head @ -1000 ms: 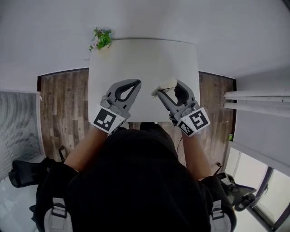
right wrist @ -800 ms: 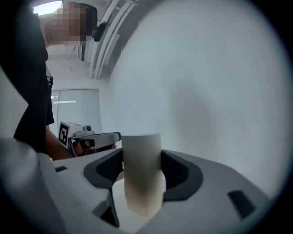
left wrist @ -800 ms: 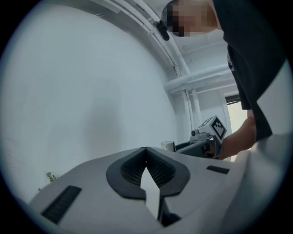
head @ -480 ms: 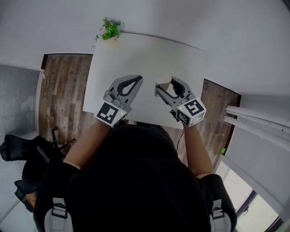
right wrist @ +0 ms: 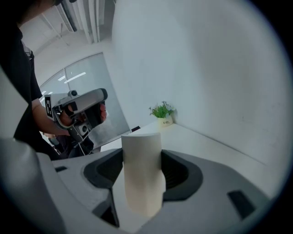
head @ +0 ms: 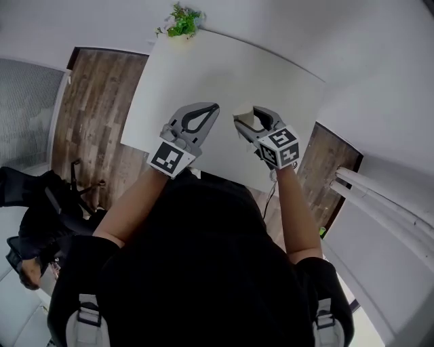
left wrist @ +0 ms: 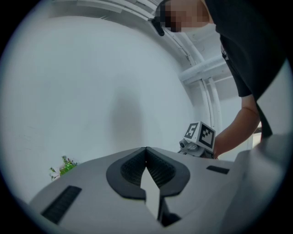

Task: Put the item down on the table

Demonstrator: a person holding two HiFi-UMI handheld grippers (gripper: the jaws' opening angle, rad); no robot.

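Note:
A cream cup (head: 245,120) hangs above the near part of the white table (head: 203,74), and my right gripper (head: 249,114) is shut on it. In the right gripper view the cup (right wrist: 142,155) stands upright between the dark pads, squeezed a little at its lower part. My left gripper (head: 214,108) hovers just to the left of it, shut with nothing in it. In the left gripper view its tips (left wrist: 146,150) meet, and the right gripper's marker cube (left wrist: 200,135) shows beyond them.
A small potted plant (head: 183,20) stands at the table's far left corner, also seen as the plant (right wrist: 162,112) in the right gripper view. Wood floor (head: 95,101) lies to the left of the table, with a dark chair (head: 41,203) at lower left. White pipes (head: 386,203) run at the right.
The head view has swung, so the table now lies slanted. Both grippers sit a little higher in view. The right gripper still holds the cup and the left stays shut.

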